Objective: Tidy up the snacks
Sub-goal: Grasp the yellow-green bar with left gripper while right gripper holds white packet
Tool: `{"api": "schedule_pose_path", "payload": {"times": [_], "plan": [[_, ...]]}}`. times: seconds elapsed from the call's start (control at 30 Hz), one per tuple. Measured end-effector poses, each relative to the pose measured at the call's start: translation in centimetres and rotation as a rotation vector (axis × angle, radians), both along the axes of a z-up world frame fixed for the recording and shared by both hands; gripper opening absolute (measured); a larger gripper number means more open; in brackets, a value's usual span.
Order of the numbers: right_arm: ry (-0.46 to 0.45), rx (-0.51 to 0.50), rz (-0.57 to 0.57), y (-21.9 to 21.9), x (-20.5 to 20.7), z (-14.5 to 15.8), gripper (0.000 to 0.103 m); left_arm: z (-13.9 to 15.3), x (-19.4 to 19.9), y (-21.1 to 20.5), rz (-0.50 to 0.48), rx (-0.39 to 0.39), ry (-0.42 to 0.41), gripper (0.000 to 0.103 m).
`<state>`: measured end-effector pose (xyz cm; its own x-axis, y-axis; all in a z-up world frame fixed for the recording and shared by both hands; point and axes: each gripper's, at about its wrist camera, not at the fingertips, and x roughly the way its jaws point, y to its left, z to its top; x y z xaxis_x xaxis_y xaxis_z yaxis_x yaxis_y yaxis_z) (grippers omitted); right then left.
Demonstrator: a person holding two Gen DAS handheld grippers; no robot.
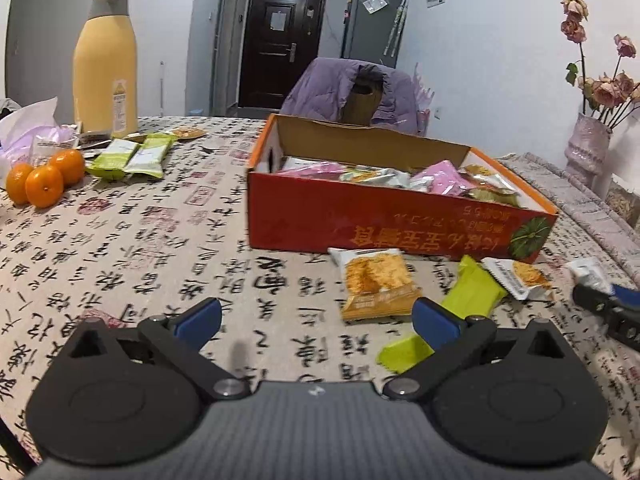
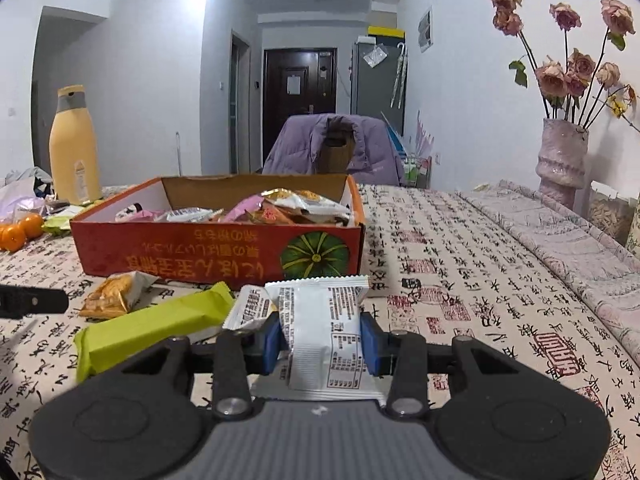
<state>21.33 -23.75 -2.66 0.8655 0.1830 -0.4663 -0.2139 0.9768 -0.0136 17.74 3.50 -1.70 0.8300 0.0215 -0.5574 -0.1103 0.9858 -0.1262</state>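
Note:
An open red cardboard box (image 1: 384, 228) (image 2: 200, 248) holds several snack packets. My left gripper (image 1: 316, 318) is open and empty, low over the table in front of the box. Just ahead of it lie an orange snack packet (image 1: 376, 284) and a green bar (image 1: 452, 312). My right gripper (image 2: 322, 340) is shut on a white snack packet (image 2: 324, 332), held near the box's right front corner. The green bar (image 2: 152, 328), the orange packet (image 2: 116, 292) and another white packet (image 2: 250, 306) lie to its left. The right gripper (image 1: 608, 304) also shows at the left wrist view's right edge.
Three oranges (image 1: 44, 180), green packets (image 1: 132, 156) and a tall yellow bottle (image 1: 106, 64) stand at the far left. A plastic bag (image 1: 28, 132) lies beside them. A vase of dried roses (image 2: 560, 160) stands at the right. A chair with a purple jacket (image 2: 332, 148) is behind the table.

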Motion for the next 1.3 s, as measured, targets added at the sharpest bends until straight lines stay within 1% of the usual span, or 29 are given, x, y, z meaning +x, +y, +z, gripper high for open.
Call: {"api": "schedule_pose_path", "payload": {"times": [0.13,0.33,0.47,0.53,0.57,0.63,0.7,0.8,0.87,0.93,0.97,1.0,1.03,1.07,1.17,1.3], "plan": [[0.012,0.02,-0.011,-0.3,0.2,-0.1,0.04,0.1,0.6,-1.8,-0.042,0.031,0.016,0.103],[0.007,0.026,-0.02,-0.5,0.0,-0.1,0.04,-0.1,1.9,-4.3,-0.137,0.034,0.07,0.103],[0.008,0.039,-0.013,-0.6,0.0,-0.1,0.04,-0.5,2.7,-5.8,-0.163,0.073,0.097,0.102],[0.005,0.041,-0.012,-0.7,0.0,0.0,0.04,-0.8,3.1,-6.2,-0.181,0.067,0.118,0.093],[0.002,0.042,-0.011,-0.7,0.0,0.0,0.04,-1.0,3.1,-6.4,-0.188,0.07,0.13,0.082],[-0.002,0.043,-0.011,-0.7,-0.1,0.0,0.04,-1.4,3.2,-7.0,-0.201,0.085,0.153,0.068],[-0.005,0.045,-0.008,-0.7,-0.1,0.0,0.04,-1.5,2.7,-7.7,-0.202,0.124,0.146,0.062],[-0.006,0.05,-0.008,-0.8,-0.2,0.0,0.04,-1.4,1.8,-8.5,-0.221,0.14,0.146,0.056],[-0.005,0.054,-0.01,-0.8,-0.2,0.0,0.04,-1.2,1.2,-9.2,-0.24,0.152,0.155,0.054],[-0.004,0.055,-0.01,-0.9,-0.1,0.0,0.04,-1.0,1.0,-10.1,-0.265,0.163,0.172,0.055],[-0.004,0.055,-0.011,-0.9,-0.1,0.0,0.04,-0.8,1.0,-10.5,-0.268,0.17,0.174,0.059],[-0.006,0.055,-0.013,-0.8,-0.1,0.0,0.04,-0.7,1.2,-10.8,-0.271,0.177,0.172,0.069],[-0.01,0.056,-0.017,-0.9,-0.2,0.0,0.04,-0.6,1.3,-11.2,-0.268,0.186,0.164,0.074],[-0.013,0.057,-0.021,-0.9,-0.2,0.0,0.04,-0.5,1.6,-11.5,-0.261,0.192,0.156,0.075],[-0.015,0.053,-0.041,-0.9,-0.3,0.0,0.04,-0.3,3.0,-12.2,-0.248,0.194,0.162,0.073],[-0.01,0.043,-0.053,-0.8,-0.2,-0.1,0.04,-0.8,4.9,-12.8,-0.216,0.207,0.179,0.063]]}}
